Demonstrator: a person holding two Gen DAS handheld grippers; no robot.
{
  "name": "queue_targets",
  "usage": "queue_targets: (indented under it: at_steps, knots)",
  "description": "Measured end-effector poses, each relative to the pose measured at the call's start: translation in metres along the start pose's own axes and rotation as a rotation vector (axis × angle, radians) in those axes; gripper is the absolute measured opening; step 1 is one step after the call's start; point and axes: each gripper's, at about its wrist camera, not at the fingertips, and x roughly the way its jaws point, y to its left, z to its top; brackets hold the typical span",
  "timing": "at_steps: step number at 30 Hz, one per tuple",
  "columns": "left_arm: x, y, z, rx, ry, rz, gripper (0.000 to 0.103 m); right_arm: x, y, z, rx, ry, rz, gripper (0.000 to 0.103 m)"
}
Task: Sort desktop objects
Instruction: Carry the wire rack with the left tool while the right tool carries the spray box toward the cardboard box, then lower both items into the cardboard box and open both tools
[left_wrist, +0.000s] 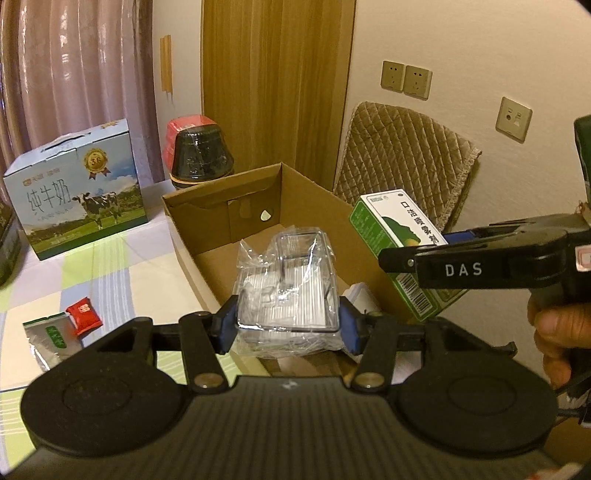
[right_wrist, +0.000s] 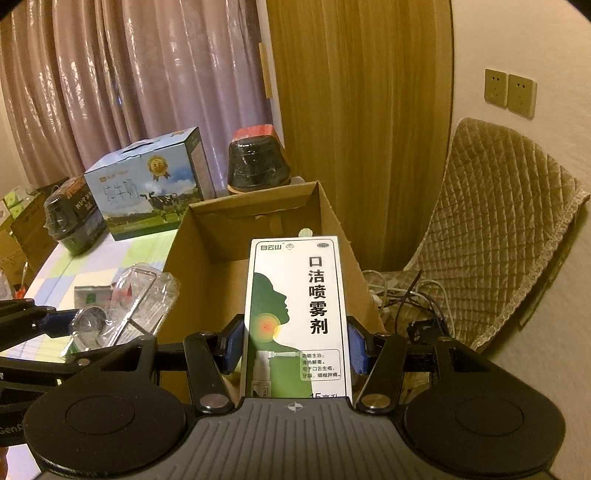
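Left gripper (left_wrist: 288, 325) pinching clear plastic case (left_wrist: 291, 291), right gripper (right_wrist: 295, 347) pinching spray box (right_wrist: 295, 317); carry both over cardboard box (left_wrist: 207, 229) at frame centre, lower inside before releasing

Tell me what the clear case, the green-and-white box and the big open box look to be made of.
Clear case: seemingly hard transparent plastic under crinkled glossy film; you see through it, and the wrap glints. Green-and-white box: thin printed card, smooth, with crisp folded edges. Big open box: brown corrugated cardboard, matte, with raw cut flaps.
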Motion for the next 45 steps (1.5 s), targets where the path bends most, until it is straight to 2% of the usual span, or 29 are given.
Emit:
queue_targets:
  at_steps: [19,21,25,34,41,42,43,45]
  knots:
    - [0.046,0.007,0.013,-0.025,-0.002,-0.026,0.050,0.030,-0.011,0.011,0.019,0.015,-0.018,0.053]
    - [0.048,0.007,0.013,-0.018,-0.004,-0.030,0.061,0.032,-0.011,0.011,0.021,0.017,-0.018,0.053]
    - [0.041,0.007,0.010,0.004,-0.024,-0.010,0.061,0.034,-0.012,0.008,0.024,0.023,-0.014,0.053]
    - [0.017,0.027,0.004,-0.020,-0.045,0.048,0.061,0.036,-0.001,0.006,0.018,0.030,0.014,0.053]
    - [0.006,0.039,-0.004,-0.051,-0.048,0.072,0.066,0.037,0.013,0.012,0.022,0.008,0.059,0.053]
    - [0.005,0.041,-0.005,-0.055,-0.047,0.076,0.066,0.038,0.014,0.013,0.027,0.006,0.058,0.057]
    - [0.004,0.043,-0.007,-0.058,-0.046,0.080,0.066,0.038,0.014,0.014,0.036,0.001,0.050,0.070]
    - [0.001,0.047,-0.010,-0.067,-0.046,0.087,0.069,0.035,0.013,0.014,0.046,-0.013,0.053,0.077]
